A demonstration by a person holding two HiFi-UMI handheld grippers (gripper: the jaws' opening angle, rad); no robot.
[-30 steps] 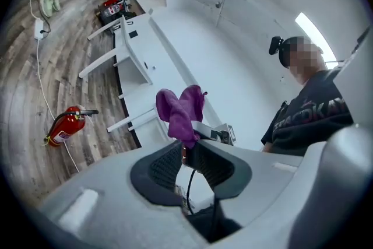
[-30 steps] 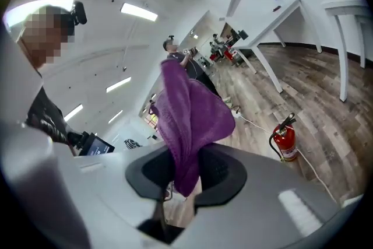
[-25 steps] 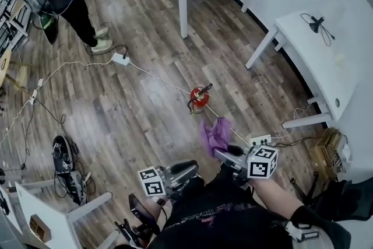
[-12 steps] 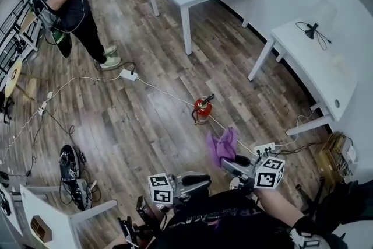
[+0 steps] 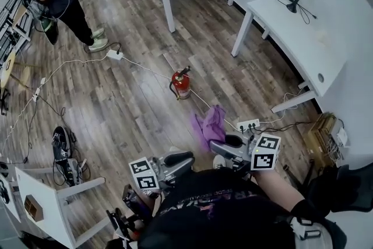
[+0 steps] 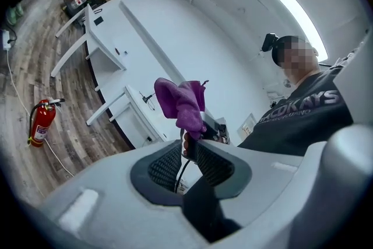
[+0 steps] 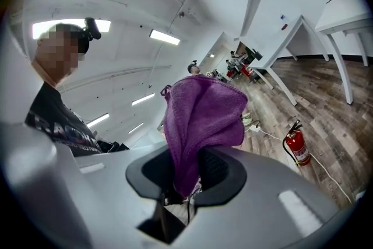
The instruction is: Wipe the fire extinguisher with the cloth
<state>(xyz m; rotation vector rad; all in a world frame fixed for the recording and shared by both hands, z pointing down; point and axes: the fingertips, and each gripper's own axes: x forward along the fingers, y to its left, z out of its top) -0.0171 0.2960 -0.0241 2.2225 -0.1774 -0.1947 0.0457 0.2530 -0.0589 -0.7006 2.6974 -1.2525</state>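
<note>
Target's low and out in front, both hands up by the body!
Left gripper: jaws a slit apart, gripping nothing. The fire extinguisher stands upright on the wooden floor, well ahead of and below both grippers and about as far from either. The right gripper is clamped on the purple cloth, so by my reckoning that one goes forward and down. A white cable runs past the base, and white tables stand off right.
</note>
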